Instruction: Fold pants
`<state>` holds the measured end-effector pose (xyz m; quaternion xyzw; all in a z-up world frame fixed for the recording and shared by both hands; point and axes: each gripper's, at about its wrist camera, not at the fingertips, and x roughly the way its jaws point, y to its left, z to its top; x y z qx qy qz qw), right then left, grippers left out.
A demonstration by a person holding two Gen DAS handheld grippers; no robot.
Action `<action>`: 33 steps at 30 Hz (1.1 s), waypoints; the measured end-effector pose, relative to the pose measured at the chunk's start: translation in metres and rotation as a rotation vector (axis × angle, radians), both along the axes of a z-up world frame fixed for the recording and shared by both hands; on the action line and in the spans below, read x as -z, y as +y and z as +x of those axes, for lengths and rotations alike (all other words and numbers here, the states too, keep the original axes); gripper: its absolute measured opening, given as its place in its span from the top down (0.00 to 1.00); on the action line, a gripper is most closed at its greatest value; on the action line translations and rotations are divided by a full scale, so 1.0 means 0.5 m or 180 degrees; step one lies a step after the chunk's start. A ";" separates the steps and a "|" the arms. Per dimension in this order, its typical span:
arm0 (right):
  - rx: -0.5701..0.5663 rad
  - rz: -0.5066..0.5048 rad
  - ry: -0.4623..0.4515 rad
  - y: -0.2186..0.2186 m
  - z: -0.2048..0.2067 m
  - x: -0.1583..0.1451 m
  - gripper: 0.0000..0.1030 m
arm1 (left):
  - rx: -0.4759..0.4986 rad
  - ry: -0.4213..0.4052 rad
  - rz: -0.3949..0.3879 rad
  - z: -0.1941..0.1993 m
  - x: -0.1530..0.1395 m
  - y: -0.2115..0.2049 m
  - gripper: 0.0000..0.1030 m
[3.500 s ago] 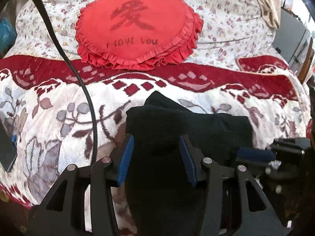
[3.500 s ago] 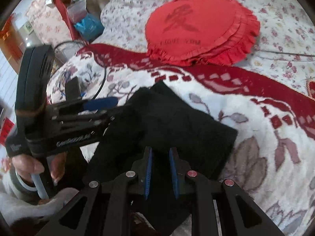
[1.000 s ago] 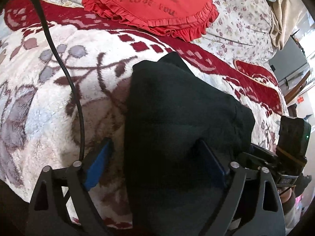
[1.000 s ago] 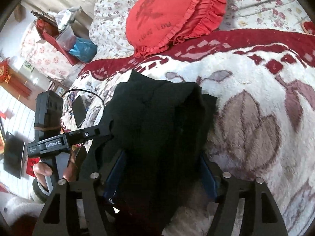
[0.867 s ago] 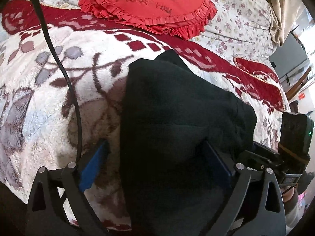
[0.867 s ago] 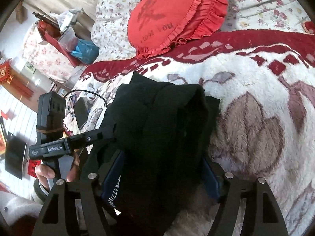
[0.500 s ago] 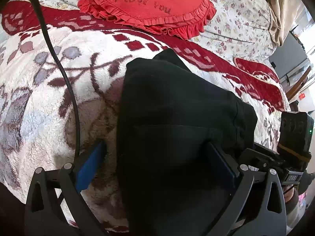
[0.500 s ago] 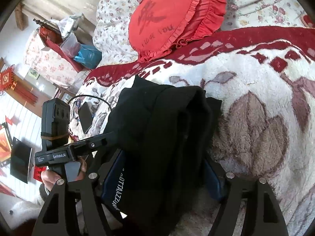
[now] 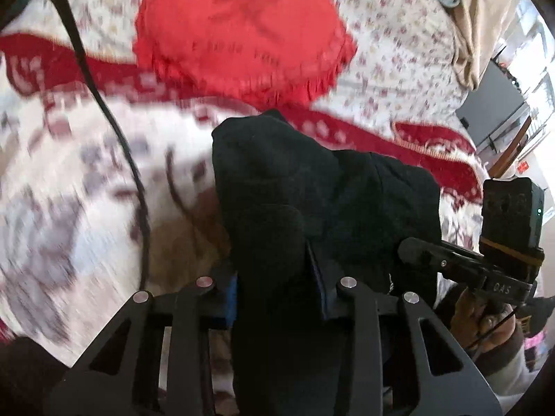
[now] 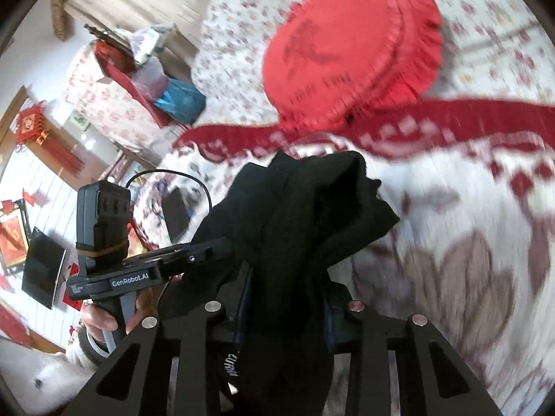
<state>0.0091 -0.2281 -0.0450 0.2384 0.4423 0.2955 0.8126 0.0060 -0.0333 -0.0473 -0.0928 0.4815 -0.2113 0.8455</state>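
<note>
Presently listed: one pair of black pants [image 9: 312, 190], bunched into a thick folded bundle and gripped at its near edge by both tools above a bed. Left gripper [image 9: 274, 287] was clamped on a fold of the pants, the cloth filling the gap between its blue pads and spilling down over the black frame. Right gripper [image 10: 284, 305] was likewise clamped on the pants [image 10: 305, 215], the fabric rising between its fingers and drooping forward toward the blanket. In the left wrist view the right gripper [image 9: 416, 253] reached into the bundle from the right side; in the right wrist view the left gripper [image 10: 222, 242] entered it from the left. Beneath and beyond lay a white blanket [image 9: 69, 180] with red and grey flowers, blurred. Farther back sat a round red cushion [image 9: 242, 34] with a frilled edge. A black cable [image 9: 114, 131] ran across the blanket to the left of the pants.
</note>
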 end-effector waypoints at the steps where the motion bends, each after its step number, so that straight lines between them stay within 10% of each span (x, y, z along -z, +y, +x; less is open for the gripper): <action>1: 0.0009 -0.0033 -0.0046 0.004 0.014 -0.009 0.69 | -0.0012 -0.0055 0.0010 0.008 -0.013 0.001 0.69; 12: 0.0322 -0.0458 0.0321 0.027 0.195 0.070 0.67 | -0.0240 0.0085 0.0228 0.182 0.029 0.021 0.69; 15: 0.0444 -0.0483 0.0484 0.014 0.194 0.102 0.58 | -0.0390 0.0249 0.0263 0.207 0.078 0.030 0.50; 26: 0.0310 -0.0732 -0.0037 0.021 0.164 -0.035 0.58 | -0.0468 0.0065 0.0481 0.140 0.021 0.036 0.46; 33: 0.0181 -0.1116 -0.0120 0.105 0.202 -0.022 0.58 | -0.0436 -0.0078 0.0719 0.086 0.026 -0.003 0.46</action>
